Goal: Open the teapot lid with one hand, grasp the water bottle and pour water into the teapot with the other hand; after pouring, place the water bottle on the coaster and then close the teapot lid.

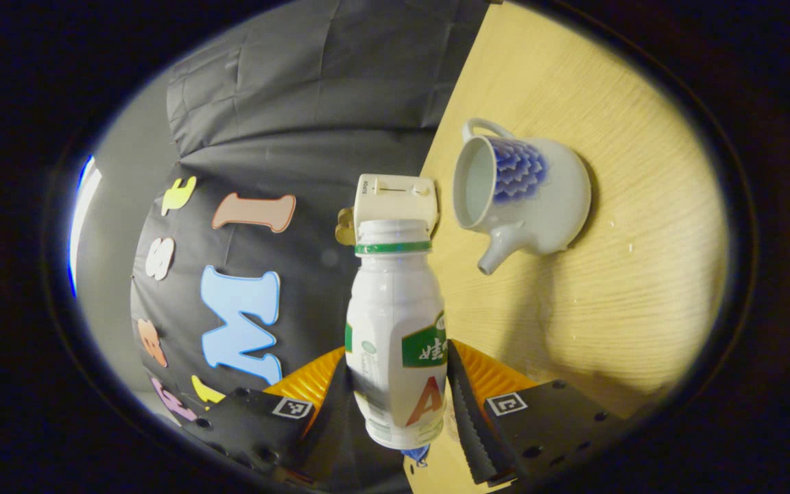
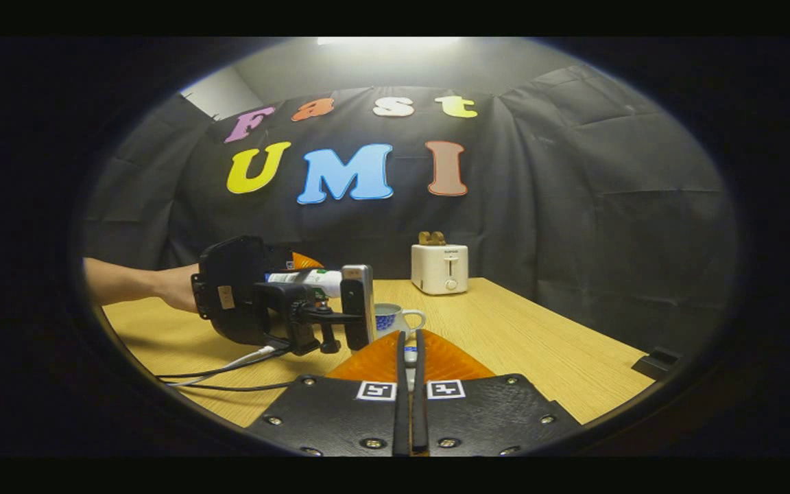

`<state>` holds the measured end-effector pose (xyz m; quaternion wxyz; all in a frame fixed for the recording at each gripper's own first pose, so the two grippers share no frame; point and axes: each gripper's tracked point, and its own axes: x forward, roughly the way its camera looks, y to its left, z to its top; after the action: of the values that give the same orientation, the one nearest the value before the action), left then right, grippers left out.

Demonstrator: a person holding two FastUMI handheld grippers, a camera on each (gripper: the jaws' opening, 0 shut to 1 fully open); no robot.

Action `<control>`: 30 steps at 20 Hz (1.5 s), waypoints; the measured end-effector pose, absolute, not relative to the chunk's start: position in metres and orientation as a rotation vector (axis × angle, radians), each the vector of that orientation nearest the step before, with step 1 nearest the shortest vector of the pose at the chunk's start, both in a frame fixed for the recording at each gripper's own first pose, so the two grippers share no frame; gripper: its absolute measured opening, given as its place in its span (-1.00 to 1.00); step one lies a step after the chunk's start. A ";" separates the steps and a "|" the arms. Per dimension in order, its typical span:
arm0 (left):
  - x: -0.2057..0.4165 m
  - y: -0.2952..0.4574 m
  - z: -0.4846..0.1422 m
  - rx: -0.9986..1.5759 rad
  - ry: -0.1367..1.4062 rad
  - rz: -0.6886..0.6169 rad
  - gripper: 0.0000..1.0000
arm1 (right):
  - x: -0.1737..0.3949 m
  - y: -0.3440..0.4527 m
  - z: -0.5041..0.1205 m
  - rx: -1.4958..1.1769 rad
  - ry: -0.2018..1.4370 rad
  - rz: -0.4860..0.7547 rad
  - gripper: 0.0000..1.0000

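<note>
Forearm level over the table (image 2: 518,343), my left gripper (image 1: 398,401) grasps the water bottle (image 1: 395,329) tipped sideways, mouth beside the open teapot (image 1: 525,192). My right gripper (image 2: 409,357) is clenched on something small I cannot identify.

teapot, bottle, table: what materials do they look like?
Teapot: glazed ceramic by the look, glossy white body with a blue painted pattern.
Bottle: probably plastic, matte opaque white under a printed wrap label, with a green neck ring.
Table: wood or wood-look laminate, pale with fine straight grain; which one is unclear.
</note>
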<state>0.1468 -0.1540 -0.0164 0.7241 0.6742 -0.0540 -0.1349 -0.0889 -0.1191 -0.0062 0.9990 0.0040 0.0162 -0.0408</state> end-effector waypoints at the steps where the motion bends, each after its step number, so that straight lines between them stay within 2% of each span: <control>1: 0.146 -0.155 -0.015 1.502 -0.123 -0.296 0.63 | -0.089 -0.120 -0.006 0.008 0.034 -0.083 -1.00; 3: 0.146 -0.156 -0.015 1.526 -0.124 -0.295 0.63 | -0.090 -0.121 -0.007 0.012 0.036 -0.085 -1.00; 4: 0.146 -0.156 -0.014 1.537 -0.126 -0.293 0.54 | -0.090 -0.121 -0.008 0.013 0.036 -0.086 -1.00; 5: 0.146 -0.157 -0.012 1.544 -0.137 -0.290 0.63 | -0.090 -0.121 -0.007 0.013 0.034 -0.086 -1.00; 7: 0.145 -0.157 -0.012 1.570 -0.136 -0.291 0.63 | -0.090 -0.120 -0.006 0.013 0.032 -0.084 -0.96; 8: 0.144 -0.157 -0.011 1.580 -0.137 -0.292 0.65 | -0.090 -0.121 -0.009 0.013 0.037 -0.084 -1.00; 23: 0.141 -0.163 -0.006 1.709 -0.166 -0.290 0.63 | -0.088 -0.124 -0.016 0.040 0.058 -0.085 -0.96; 24: 0.141 -0.163 -0.005 1.717 -0.166 -0.289 0.54 | -0.088 -0.124 -0.016 0.039 0.058 -0.085 -0.96; 25: 0.141 -0.164 -0.004 1.723 -0.175 -0.288 0.63 | -0.088 -0.124 -0.016 0.040 0.058 -0.085 -0.96; 26: 0.141 -0.164 -0.002 1.730 -0.176 -0.287 0.63 | -0.088 -0.125 -0.016 0.039 0.058 -0.085 -0.96; 27: 0.141 -0.165 -0.001 1.733 -0.180 -0.287 0.54 | -0.088 -0.125 -0.016 0.039 0.058 -0.086 -0.96; 28: 0.141 -0.166 0.000 1.739 -0.182 -0.287 0.54 | -0.088 -0.126 -0.016 0.039 0.057 -0.087 -0.96; 29: 0.141 -0.167 0.001 1.746 -0.186 -0.285 0.63 | -0.088 -0.126 -0.015 0.040 0.057 -0.088 -0.96; 30: 0.141 -0.167 0.003 1.750 -0.193 -0.285 0.54 | -0.088 -0.126 -0.016 0.039 0.056 -0.089 -0.96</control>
<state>0.1411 -0.1674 0.0028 0.6279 0.7637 -0.0842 -0.1243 -0.0878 -0.1263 -0.0156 0.9984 0.0194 0.0281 -0.0447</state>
